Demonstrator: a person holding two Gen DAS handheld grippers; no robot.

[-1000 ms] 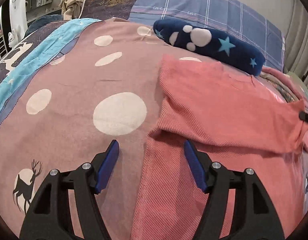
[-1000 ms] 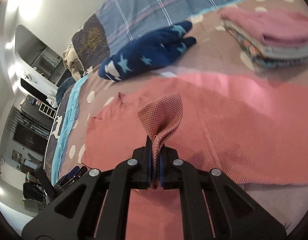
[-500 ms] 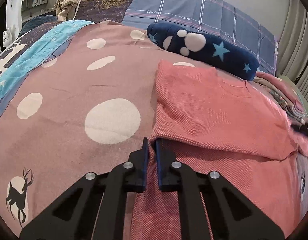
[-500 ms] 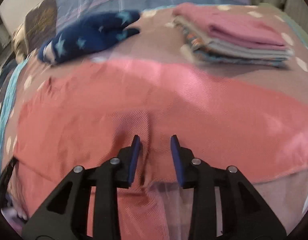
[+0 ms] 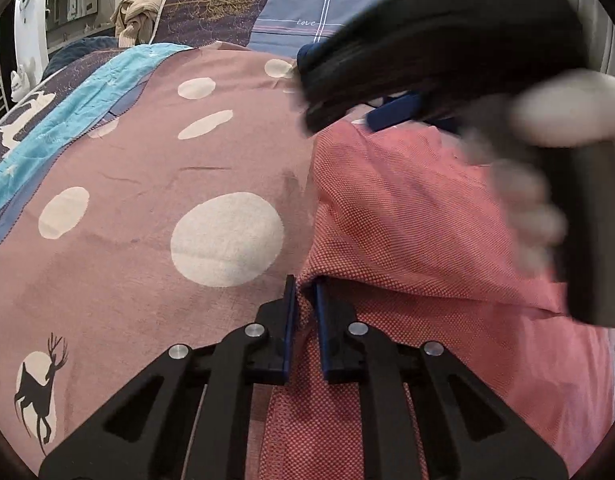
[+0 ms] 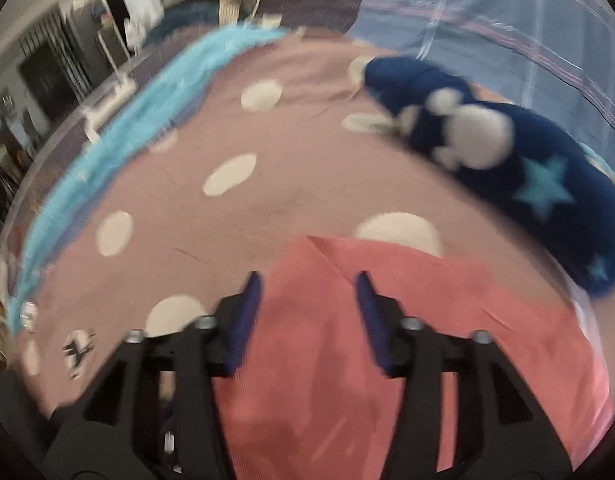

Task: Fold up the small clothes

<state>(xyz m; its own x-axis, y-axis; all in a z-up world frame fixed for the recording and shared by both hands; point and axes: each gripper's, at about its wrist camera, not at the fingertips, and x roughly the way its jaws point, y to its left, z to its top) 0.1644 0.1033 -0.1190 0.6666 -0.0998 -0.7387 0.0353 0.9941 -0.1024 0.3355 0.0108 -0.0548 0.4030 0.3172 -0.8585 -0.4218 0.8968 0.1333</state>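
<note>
On the bed (image 5: 107, 280), a fold of the red garment (image 5: 407, 220) is clamped by the left gripper (image 5: 305, 300), while the right gripper's (image 6: 309, 292) jaws, just opened, are held apart above it.

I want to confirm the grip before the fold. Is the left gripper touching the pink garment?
Touching. The left wrist view shows the left gripper pinching a fold of the pink garment.

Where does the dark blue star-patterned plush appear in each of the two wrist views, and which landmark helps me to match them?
Left wrist view: the dark blue plush is almost hidden; only a sliver shows at upper centre, behind the blurred right tongs.
Right wrist view: the plush lies in full at the upper right.
Shared landmark: the pink garment on the polka-dot blanket.
</note>
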